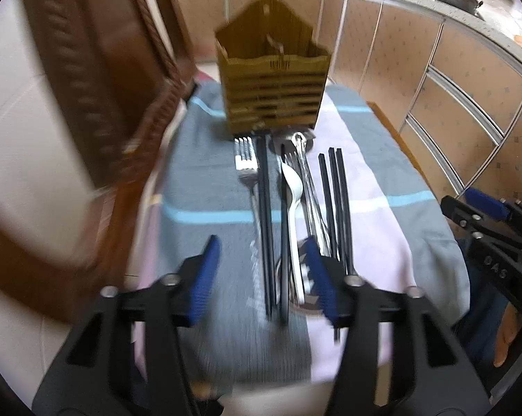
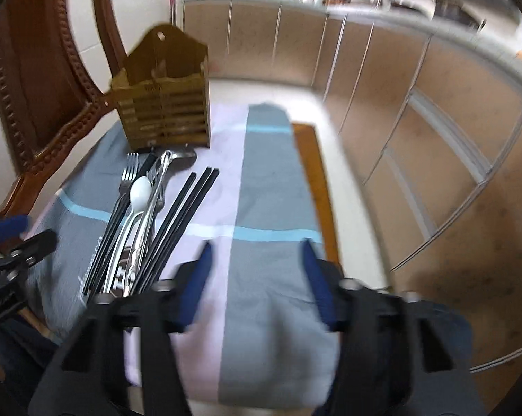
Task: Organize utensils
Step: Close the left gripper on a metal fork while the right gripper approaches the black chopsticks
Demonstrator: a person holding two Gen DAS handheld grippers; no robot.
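A slatted wooden utensil holder (image 1: 273, 83) (image 2: 167, 104) stands upright at the far end of a grey, pink and blue checked cloth (image 1: 198, 173) (image 2: 267, 180). In front of it lies a row of utensils: a metal fork (image 1: 245, 163), black chopsticks (image 1: 266, 208), a white spoon (image 1: 292, 187) (image 2: 139, 190), metal spoons (image 1: 300, 145) and more black chopsticks (image 1: 337, 201) (image 2: 188, 204). My left gripper (image 1: 262, 274) is open above the near ends of the handles, pressing on nothing. My right gripper (image 2: 257, 280) is open over bare cloth, to the right of the pile.
A carved brown wooden chair (image 1: 87, 104) (image 2: 35, 86) stands close on the left. Kitchen cabinets (image 1: 434, 69) (image 2: 399, 104) run along the back and right, with pots on the counter. The wooden table edge (image 2: 312, 173) shows past the cloth on the right.
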